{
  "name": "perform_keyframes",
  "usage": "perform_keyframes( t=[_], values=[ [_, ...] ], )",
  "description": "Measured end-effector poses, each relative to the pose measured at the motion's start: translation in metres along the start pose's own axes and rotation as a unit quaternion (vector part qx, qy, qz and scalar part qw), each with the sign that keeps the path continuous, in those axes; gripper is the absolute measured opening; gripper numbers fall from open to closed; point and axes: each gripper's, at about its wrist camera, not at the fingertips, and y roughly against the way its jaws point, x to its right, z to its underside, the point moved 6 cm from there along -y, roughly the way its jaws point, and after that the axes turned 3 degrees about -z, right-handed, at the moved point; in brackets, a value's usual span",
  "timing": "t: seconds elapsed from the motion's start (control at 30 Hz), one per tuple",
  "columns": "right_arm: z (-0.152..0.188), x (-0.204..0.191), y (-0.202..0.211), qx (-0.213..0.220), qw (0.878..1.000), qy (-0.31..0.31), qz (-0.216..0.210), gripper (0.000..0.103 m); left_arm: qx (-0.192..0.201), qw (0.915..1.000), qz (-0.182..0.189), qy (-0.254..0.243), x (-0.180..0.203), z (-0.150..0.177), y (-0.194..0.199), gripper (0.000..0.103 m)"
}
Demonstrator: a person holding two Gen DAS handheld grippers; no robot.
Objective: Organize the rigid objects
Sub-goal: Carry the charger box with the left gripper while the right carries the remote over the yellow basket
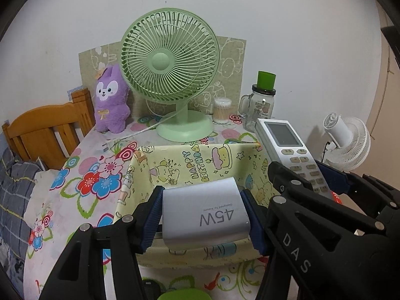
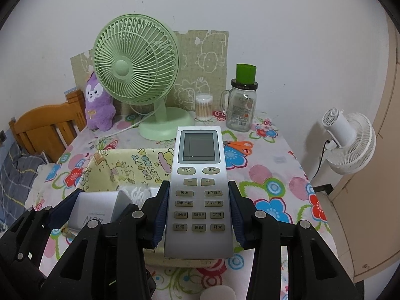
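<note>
Floral-cloth table (image 2: 280, 175) against a white wall, green fan (image 1: 170, 75), plush toy (image 1: 111, 102), jar (image 2: 241, 105) and scissors (image 2: 238, 146) at the back; yellow fabric bin (image 1: 200, 160) sits in front. Left gripper (image 1: 203, 218) is clamped on a white charger (image 1: 202, 215), held above the bin's near half. Right gripper (image 2: 198, 212) pinches a remote (image 2: 198, 190) by its lower sides, just beside the charger, over the bin's right edge. Looks like mid-carry, both items about to be dropped off. Next move, I'd guess: lower each inside the walls, remote shifted left to clear the rim, then release
</note>
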Motion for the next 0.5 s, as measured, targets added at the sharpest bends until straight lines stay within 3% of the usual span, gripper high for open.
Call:
perform_keyframes(
  t=[0.5],
  values=[
    [-0.001,-0.011,-0.045,-0.030,1.000,0.001,-0.006,0.047,-0.030,0.9995,-0.005,0.003,-0.016,0.003,-0.039,0.063]
  ],
)
